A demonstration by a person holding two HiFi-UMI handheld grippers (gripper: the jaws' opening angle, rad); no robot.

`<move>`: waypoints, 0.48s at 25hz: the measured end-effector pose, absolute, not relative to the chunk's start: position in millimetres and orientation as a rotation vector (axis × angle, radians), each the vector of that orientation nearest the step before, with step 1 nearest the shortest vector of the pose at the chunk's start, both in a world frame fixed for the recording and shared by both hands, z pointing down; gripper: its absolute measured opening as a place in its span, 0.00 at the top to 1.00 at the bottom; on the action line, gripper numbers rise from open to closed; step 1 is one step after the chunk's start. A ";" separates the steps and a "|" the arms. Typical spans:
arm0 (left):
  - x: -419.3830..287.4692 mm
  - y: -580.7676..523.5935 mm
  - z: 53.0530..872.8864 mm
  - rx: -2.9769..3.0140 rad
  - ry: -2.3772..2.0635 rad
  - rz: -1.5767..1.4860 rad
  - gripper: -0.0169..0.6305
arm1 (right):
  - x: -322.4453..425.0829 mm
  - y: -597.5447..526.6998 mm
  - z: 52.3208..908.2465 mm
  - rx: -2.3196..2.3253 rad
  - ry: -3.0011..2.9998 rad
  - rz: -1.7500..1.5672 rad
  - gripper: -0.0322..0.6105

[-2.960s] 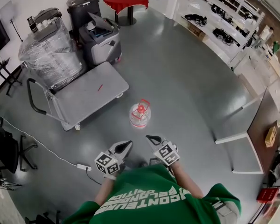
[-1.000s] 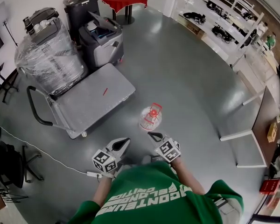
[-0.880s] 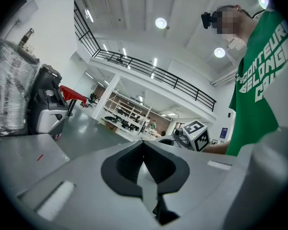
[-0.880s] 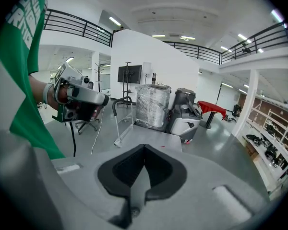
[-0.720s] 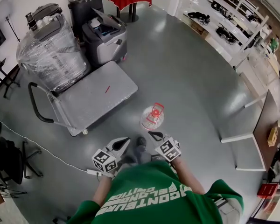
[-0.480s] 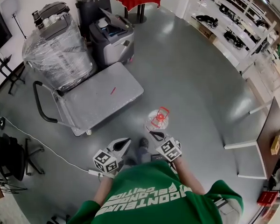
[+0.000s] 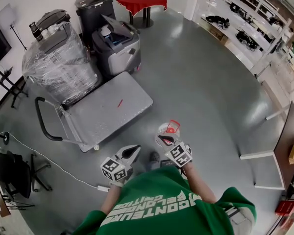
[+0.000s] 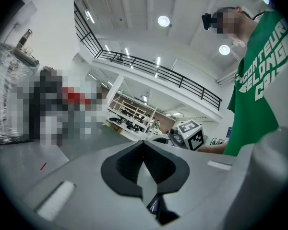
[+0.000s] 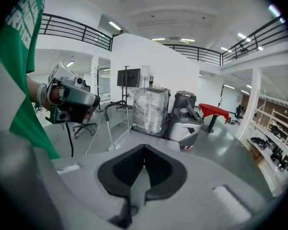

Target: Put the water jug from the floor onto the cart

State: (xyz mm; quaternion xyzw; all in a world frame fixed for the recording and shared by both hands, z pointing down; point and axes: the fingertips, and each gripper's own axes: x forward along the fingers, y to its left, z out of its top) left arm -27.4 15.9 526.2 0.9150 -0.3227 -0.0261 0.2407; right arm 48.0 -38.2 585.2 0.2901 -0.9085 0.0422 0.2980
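The clear, red-capped plastic water jug [image 7: 168,129] stands on the floor beside the grey flat metal cart [image 7: 100,116]. The left gripper [image 7: 131,152] and right gripper [image 7: 163,140] are clenched, empty; arriving unopened could topple it.

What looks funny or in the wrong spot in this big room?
The water jug stands on the bare floor in the open middle of the room, near the cart instead of on it. It is upright, and no puddle shows around it. A small red thing also lies loose on the cart's bed.
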 end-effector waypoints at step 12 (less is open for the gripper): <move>-18.3 -28.3 528.3 2.503 -0.879 -0.038 0.96 | 63.6 -87.1 587.9 0.807 -2.414 0.126 0.96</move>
